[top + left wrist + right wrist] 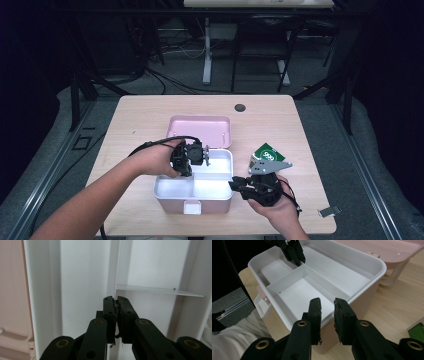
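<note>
Plastic this thin is light, stiff and slick. The white tray [218,176] sits inside the pink box [200,204] at the table's middle. Your left gripper [117,300] is clenched on its divider wall [287,277] — seemingly the sound place to grip. Your right gripper [327,304] straddles the box's rim, jaws apart — pads apparently not pressing.

High view: fixed camera above person's side of worktop [150,115], looking forward and down, far enough to take in whole worktop and floor beyond. Left gripper view: rides on left hand-held gripper [117,302], looks straight down into white box [82,277], very near its dividers. Right gripper view: rides on right hand-held gripper [327,305], looks slantwise across box rim from close by. All three share box interior.
</note>
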A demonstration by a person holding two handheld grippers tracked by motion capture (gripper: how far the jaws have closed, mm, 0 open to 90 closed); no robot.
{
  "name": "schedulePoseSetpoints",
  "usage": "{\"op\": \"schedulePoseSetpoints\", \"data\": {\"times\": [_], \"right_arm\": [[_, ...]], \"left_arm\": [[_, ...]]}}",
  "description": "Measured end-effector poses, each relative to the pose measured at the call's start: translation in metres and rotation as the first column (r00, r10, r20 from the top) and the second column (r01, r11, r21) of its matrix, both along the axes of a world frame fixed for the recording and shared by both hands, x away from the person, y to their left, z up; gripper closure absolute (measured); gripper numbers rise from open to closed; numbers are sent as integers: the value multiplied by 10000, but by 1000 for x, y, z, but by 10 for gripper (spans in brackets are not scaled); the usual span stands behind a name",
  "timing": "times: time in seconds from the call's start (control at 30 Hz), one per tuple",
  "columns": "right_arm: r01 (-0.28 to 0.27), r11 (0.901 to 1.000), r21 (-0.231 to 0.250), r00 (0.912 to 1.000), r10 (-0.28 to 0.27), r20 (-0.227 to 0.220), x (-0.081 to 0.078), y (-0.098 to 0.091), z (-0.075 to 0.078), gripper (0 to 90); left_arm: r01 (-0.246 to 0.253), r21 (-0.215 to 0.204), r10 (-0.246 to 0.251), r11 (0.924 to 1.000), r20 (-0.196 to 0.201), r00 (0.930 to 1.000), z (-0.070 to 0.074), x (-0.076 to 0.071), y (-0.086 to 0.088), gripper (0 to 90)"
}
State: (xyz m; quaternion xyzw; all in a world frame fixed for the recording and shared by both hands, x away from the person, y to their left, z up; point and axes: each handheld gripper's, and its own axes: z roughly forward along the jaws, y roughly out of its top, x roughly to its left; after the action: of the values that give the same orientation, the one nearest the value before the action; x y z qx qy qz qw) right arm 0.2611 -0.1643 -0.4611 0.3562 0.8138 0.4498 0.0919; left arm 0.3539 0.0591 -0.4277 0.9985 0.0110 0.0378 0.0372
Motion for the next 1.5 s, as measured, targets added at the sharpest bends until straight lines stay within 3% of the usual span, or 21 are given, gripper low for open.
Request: {"op": "schedulePoseSetpoints", "data": {"times": [0.9,1.5], "right_arm": [[61,10000,-33,10000,-61,-49,2,-2,-2,759],[514,9986,151,9986,-516,95,5,-17,4,759]], "left_arm": [[403,594,-399,9974,-82,9992,-11,2,-12,877],[421,428,-423,9982,26,9991,-1,0,-9,892]]}}
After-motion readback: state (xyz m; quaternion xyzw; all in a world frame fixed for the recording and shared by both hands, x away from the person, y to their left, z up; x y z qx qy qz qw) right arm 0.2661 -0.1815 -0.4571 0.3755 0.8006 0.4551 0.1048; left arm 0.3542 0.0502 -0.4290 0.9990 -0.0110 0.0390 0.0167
